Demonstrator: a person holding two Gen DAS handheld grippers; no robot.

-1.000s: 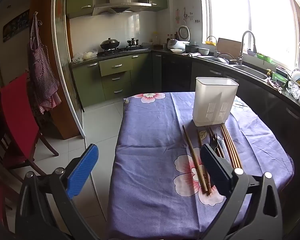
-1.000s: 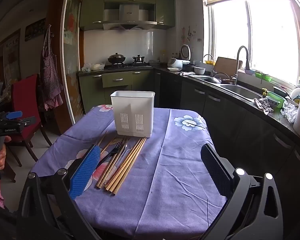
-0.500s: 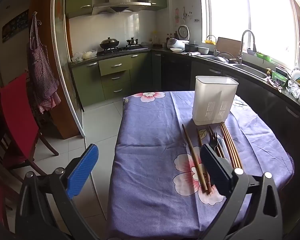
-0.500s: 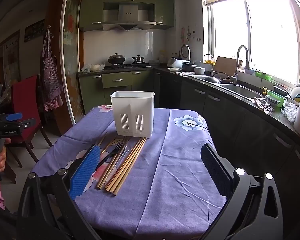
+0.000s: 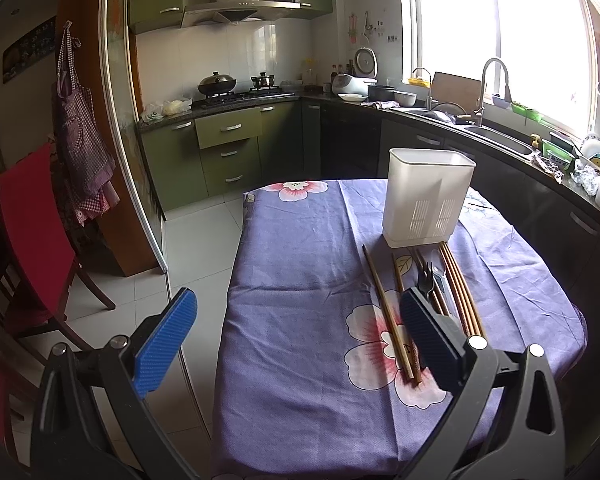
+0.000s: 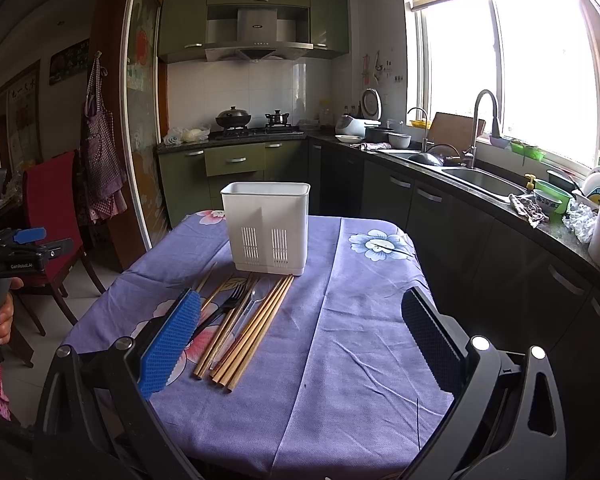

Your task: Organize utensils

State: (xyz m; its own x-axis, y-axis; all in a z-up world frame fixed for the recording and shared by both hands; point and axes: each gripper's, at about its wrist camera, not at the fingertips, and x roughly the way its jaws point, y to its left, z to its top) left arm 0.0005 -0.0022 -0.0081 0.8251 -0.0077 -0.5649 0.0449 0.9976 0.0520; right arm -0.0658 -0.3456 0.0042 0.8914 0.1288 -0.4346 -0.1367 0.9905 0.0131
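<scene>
A white rectangular plastic utensil holder (image 6: 266, 231) with slotted drain vents stood upright near the far middle of a table covered by a purple cloth printed with flowers (image 6: 340, 320). Its inside could not be seen, so any contents could not be told. Just near of the holder, a row of long wooden chopsticks (image 6: 252, 330), a black plastic fork (image 6: 224, 308) and a clear plastic spoon (image 6: 256, 300) lay flat on the cloth, side by side, pointing toward the holder.

The left gripper (image 5: 296, 340) was held open and empty, above the near left edge of the table, its right pad in front of the chopsticks' near ends. The right gripper (image 6: 300, 340) was likewise spread wide and empty, over the near part of the table, its left pad overlapping the utensils.

Beyond the table lay a kitchen with green cabinets (image 6: 236, 160), a steel sink (image 6: 480, 180) beneath a bright window, and a red chair (image 5: 28, 220) to the left.
</scene>
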